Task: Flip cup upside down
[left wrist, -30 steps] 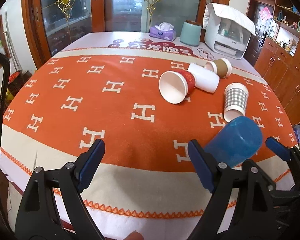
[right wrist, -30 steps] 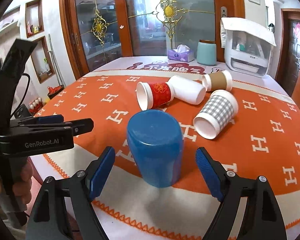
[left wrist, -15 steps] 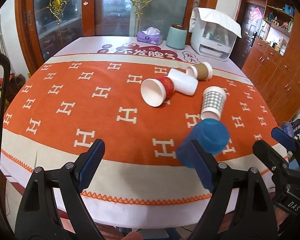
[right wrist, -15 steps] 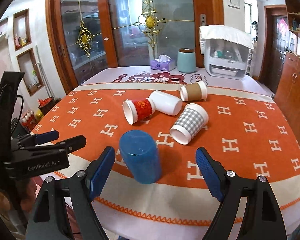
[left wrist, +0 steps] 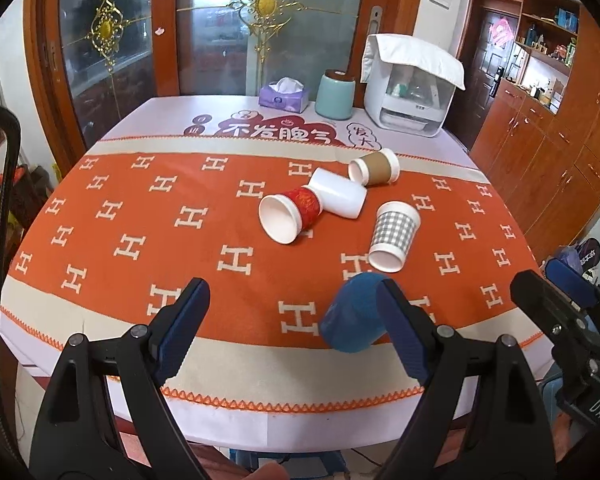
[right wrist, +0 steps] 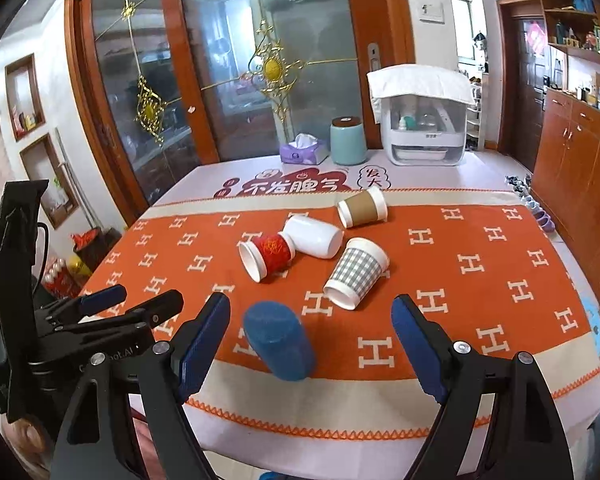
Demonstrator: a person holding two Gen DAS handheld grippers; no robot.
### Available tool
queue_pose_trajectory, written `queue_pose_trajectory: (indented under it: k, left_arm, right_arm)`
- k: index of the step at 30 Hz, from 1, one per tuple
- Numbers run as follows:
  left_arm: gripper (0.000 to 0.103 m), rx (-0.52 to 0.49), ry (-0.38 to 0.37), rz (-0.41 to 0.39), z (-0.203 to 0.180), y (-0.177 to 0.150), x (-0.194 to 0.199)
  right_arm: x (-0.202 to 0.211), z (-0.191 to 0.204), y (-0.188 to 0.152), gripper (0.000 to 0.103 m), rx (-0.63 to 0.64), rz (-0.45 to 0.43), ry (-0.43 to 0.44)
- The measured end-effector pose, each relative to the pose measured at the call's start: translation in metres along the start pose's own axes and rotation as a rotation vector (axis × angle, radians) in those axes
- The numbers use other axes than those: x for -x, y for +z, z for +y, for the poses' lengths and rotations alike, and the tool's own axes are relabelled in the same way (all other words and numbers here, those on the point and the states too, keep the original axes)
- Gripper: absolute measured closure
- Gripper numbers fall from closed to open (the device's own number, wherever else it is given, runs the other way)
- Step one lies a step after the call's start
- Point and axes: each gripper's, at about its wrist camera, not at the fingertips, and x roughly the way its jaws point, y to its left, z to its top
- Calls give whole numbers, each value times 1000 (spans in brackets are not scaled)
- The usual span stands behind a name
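Note:
A blue cup (right wrist: 279,344) stands upside down near the front edge of the orange tablecloth; it also shows in the left wrist view (left wrist: 354,314), partly behind my left gripper's right finger. My left gripper (left wrist: 296,328) is open and empty, back from the table edge. My right gripper (right wrist: 312,344) is open and empty, held back from the blue cup. Four paper cups lie on their sides behind it: a red one (right wrist: 266,254), a white one (right wrist: 314,237), a brown one (right wrist: 362,207) and a grey checked one (right wrist: 356,274).
At the table's far end stand a purple tissue box (right wrist: 304,151), a teal canister (right wrist: 347,141) and a white appliance (right wrist: 422,120) under a cloth. Glass sliding doors are behind the table. Wooden cabinets (right wrist: 572,152) line the right wall.
Both grippers have pulled back and up from the table, so the blue cup and the paper cups look smaller and farther. The blue cup stays upside down where it stood.

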Motion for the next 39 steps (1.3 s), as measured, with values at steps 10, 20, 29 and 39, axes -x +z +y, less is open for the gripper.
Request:
queue_pose_trajectory:
  k: [10,20,29,39]
  left_arm:
    - [20,-30,25,-53,-12,8,13]
    - [20,-33,29,-53,-12,8,13]
    - [20,-35,28,-47,-10,7,11]
    - [20,-37,30,-43,-8,5,6]
  right_arm:
    - [6,-2,9,17,-8,-19,-16]
    - [4,-3,12,17,-9,-20,-14]
    - [0,-3,13,17,-11,-15,-18]
    - [-1,-3,12,17,-11,-13,-17]
